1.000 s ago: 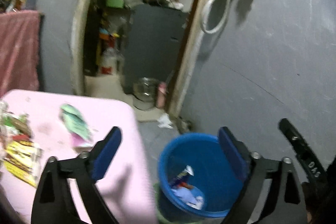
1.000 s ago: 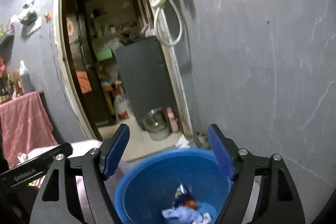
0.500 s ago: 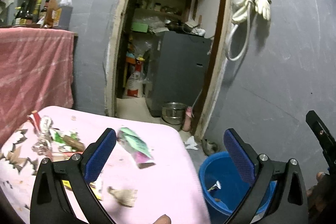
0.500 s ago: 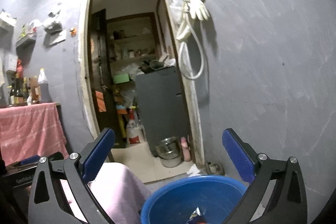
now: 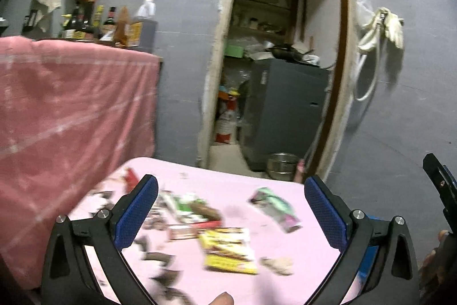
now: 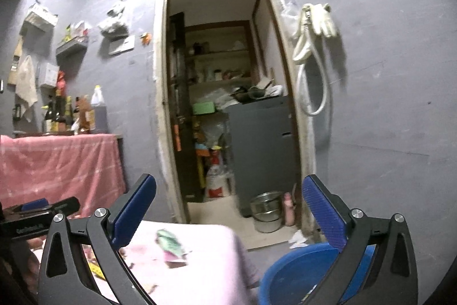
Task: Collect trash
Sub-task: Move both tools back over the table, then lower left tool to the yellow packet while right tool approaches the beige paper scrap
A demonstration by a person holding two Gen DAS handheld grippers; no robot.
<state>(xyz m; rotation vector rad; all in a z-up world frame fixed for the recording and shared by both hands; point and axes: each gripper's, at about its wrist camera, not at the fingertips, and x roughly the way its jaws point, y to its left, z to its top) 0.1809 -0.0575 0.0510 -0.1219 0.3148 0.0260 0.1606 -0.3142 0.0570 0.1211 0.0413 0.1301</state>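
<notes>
On the pink desk lies the trash waiting to be collected: a yellow wrapper nearest, a green-and-white packet farther back toward the desk's right edge, and dark scraps to the left, all blurred. The left tongs hang above them, jaws spread wide with nothing between the pads, tilted slightly downward, so the yellow wrapper sits just ahead and below, roughly centred in the gap; its long axis runs across the view, about parallel to the line between the jaws. The right tongs are likewise fully spread and empty, aimed level at the doorway, with the blue bin low on their right and only the desk's near corner under them. I judge the left hand nearer the litter and better placed for the next pick. From the left wrist the whole spread of trash shows while the bin is almost hidden; from the right wrist the bin's rim is plain but only the green packet shows clearly.
</notes>
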